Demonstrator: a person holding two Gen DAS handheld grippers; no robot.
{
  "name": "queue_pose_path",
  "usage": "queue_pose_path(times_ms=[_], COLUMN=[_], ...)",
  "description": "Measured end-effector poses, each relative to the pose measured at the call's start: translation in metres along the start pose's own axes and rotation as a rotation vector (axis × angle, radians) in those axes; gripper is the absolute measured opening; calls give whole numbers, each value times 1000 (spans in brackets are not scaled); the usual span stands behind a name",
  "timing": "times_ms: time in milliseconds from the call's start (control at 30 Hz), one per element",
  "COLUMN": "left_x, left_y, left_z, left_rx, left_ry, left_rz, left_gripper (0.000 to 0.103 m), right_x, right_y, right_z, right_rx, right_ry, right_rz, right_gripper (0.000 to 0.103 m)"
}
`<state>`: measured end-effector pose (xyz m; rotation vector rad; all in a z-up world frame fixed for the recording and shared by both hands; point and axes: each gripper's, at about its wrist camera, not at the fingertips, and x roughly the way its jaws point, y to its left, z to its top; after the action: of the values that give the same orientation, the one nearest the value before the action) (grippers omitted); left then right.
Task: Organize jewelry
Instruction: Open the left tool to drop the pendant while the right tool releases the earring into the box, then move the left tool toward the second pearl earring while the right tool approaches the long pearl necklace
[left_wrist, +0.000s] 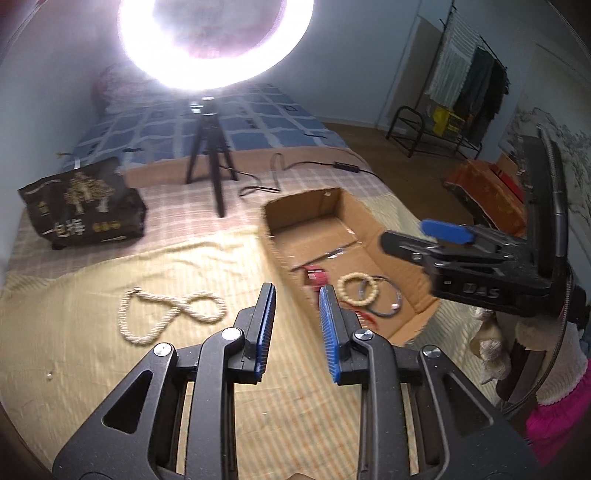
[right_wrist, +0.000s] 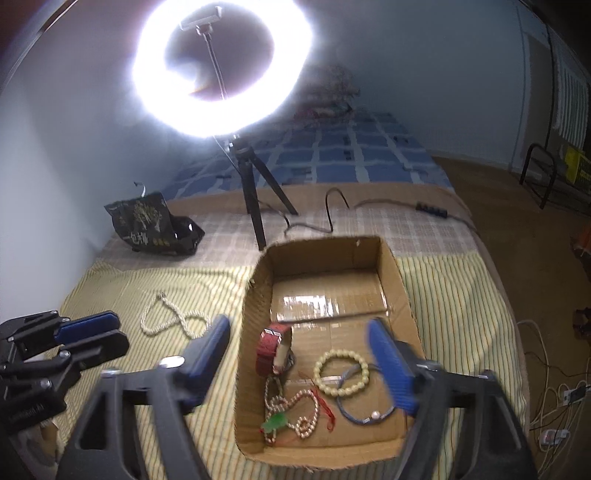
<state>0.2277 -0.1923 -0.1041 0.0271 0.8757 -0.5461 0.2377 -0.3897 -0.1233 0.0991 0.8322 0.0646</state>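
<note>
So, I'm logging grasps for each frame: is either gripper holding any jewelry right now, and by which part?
Nothing is held. The left gripper and right gripper are both open and empty; the pearl necklace lies on the bed outside the cardboard box.

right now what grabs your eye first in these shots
The glaring ring light on its tripod dominates, at the far end of the bed. Below it, the open box holds a red watch, a bead bracelet and other jewelry. One pearl necklace lies alone on the striped cloth, left of the box.
</note>
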Motion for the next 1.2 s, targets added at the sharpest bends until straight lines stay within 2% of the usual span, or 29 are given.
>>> queue_pose_path(times_ms=[267, 433, 500, 567, 867, 1100, 1167, 1200], left_x=[-20, -35, -39, -43, -55, -52, -48, -45], left_y=[67, 114, 133, 150, 229, 281, 296, 301], left_z=[-7, -16, -21, -27, -47, -72, -81, -85], left_rx=[-97, -158, -188, -220, -360, -467, -495, -507], left_ry=[-10, -10, -3, -2, 28, 84, 109, 119], left_rz=[86, 143, 153, 168, 231, 265, 274, 276], left_gripper=[24, 25, 48, 52, 52, 52, 52, 49], right_x=[10, 23, 30, 37, 78, 106, 112, 115], right_y=[30, 58, 72, 83, 140, 158, 161, 164], right_z=[9, 11, 11, 10, -3, -16, -18, -19], right_rx=[-27, -65, -89, -111, -230, -284, -293, -298], right_ry=[-11, 1, 8, 17, 105, 167, 181, 190], right_rz=[53, 99, 116, 129, 173, 168, 168, 167], right_gripper=[83, 89, 90, 90, 88, 81, 74, 69])
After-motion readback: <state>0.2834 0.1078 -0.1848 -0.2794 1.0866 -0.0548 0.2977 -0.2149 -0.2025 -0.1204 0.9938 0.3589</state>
